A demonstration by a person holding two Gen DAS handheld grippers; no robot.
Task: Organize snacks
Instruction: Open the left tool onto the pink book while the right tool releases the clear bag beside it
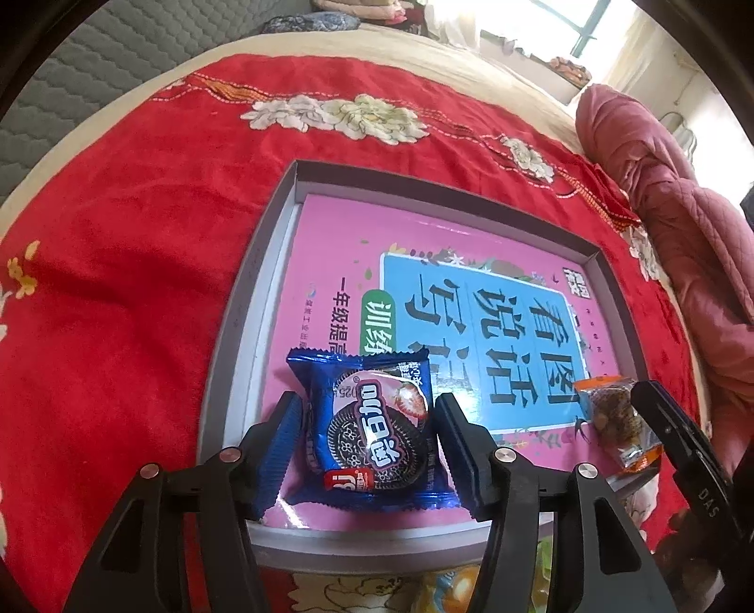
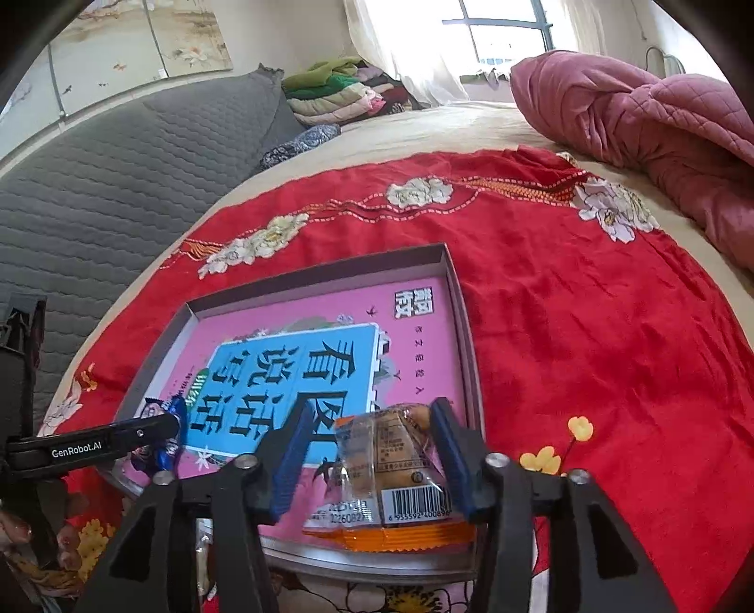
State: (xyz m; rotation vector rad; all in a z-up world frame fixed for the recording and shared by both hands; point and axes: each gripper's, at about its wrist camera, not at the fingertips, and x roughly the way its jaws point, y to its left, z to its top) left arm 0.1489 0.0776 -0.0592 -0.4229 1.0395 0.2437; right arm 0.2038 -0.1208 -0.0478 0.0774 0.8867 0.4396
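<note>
Snacks land in the tray (image 1: 226, 330): my left gripper (image 1: 367, 424) releases the cookie pack (image 1: 372, 424), right gripper (image 2: 367, 448) the orange packet (image 2: 396, 476). Next, I'd lift both jaws clear.

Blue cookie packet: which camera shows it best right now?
The left wrist view: the blue cookie packet lies face-up in the tray, whole, between the left claw fingers. The right wrist view shows only a blue sliver behind that claw.

Two close downward views, shared tray (image 1: 264, 264)

Red floral bedspread (image 2: 589, 306); grey quilted headboard (image 2: 118, 179), sunlit window (image 2: 504, 33)
</note>
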